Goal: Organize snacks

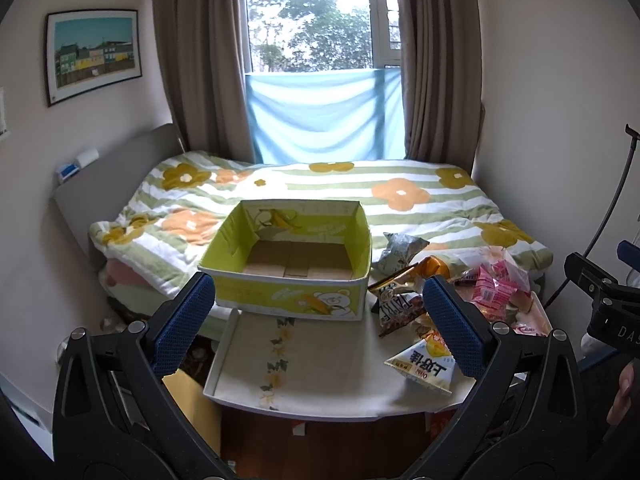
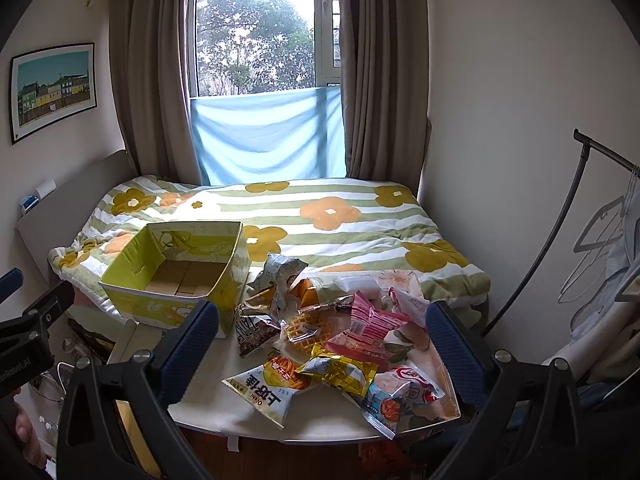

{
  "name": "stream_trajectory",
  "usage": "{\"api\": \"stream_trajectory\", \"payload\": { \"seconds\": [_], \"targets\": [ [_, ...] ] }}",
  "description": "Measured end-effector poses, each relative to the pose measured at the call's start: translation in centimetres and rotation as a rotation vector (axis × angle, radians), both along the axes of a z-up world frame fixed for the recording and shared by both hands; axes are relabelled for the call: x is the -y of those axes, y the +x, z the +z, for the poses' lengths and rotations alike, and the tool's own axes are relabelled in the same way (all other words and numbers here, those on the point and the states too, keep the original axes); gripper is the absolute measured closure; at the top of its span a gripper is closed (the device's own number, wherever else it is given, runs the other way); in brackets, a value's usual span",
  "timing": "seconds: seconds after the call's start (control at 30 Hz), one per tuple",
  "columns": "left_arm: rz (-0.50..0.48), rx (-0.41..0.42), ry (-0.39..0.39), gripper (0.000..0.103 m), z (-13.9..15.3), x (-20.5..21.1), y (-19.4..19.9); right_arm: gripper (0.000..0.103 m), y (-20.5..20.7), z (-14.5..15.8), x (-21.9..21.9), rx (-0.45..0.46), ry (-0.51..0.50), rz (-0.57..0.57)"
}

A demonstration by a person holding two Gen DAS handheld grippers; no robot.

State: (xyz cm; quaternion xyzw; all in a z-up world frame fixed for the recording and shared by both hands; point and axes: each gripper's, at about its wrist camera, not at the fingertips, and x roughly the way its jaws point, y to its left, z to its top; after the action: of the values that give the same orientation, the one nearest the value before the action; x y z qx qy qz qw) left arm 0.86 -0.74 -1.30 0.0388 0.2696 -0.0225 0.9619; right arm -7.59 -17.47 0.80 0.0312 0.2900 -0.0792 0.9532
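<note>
Both grippers wide and empty above the snack pile.
Right gripper [image 2: 322,336] should pinch one crinkly packet [image 2: 264,390] by its edge, then drop it into the yellow-green cardboard box [image 2: 160,304]; left gripper [image 1: 318,312] steadies.

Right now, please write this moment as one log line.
left claw open | right claw open | box empty | snacks piled on table

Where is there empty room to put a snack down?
Inside the yellow box: only its bare cardboard floor shows. Also the left side of the table, between the box and the Oishi bag. The right side is crowded with piled snack packets.
</note>
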Motion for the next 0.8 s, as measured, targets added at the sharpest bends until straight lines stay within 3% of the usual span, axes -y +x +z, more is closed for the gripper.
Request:
{"api": "stream_trajectory", "payload": {
  "seconds": [0.8],
  "targets": [
    [-0.004, -0.004, 0.007, 0.0, -0.33, -0.07, -0.04, 0.0, 0.15, -0.5, -0.16, -0.01, -0.004, -0.007]
  ]
}}
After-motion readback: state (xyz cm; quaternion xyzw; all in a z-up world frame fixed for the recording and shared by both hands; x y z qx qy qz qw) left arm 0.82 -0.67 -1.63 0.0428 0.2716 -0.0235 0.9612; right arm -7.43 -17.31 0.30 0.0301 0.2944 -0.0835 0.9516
